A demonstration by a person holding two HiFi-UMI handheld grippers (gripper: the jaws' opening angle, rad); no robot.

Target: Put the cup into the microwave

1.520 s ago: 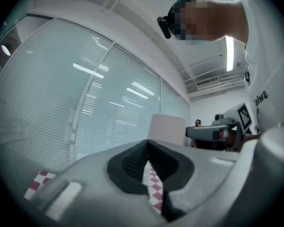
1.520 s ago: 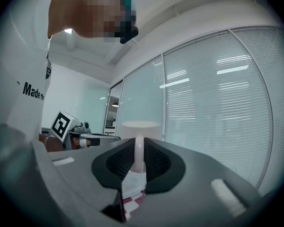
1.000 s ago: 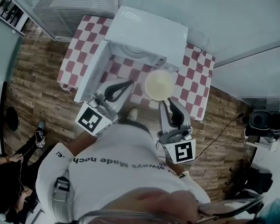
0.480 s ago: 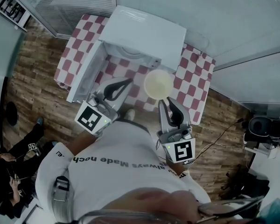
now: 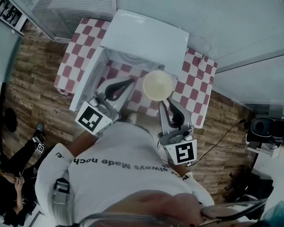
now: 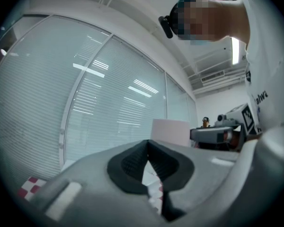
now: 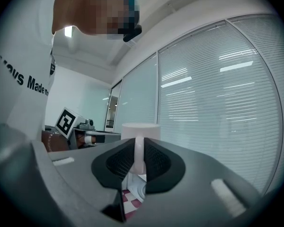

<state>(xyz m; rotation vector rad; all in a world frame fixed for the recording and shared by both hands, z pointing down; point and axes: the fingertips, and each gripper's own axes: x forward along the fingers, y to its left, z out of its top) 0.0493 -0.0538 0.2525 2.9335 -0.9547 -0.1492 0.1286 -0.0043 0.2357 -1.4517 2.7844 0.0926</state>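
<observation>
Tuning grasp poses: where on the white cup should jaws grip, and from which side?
The handle, approached level from the side facing away from the microwave. It is a thin upright strap sticking out from the wide cup; the right gripper is shut on it that way.

The cup [image 5: 157, 85] is looking smooth, matt; microwave [image 5: 146, 34] top is showing gloss (light streak); checked cloth [image 5: 199, 82] matt; floor [image 5: 33, 89] is showing wood grain.
</observation>
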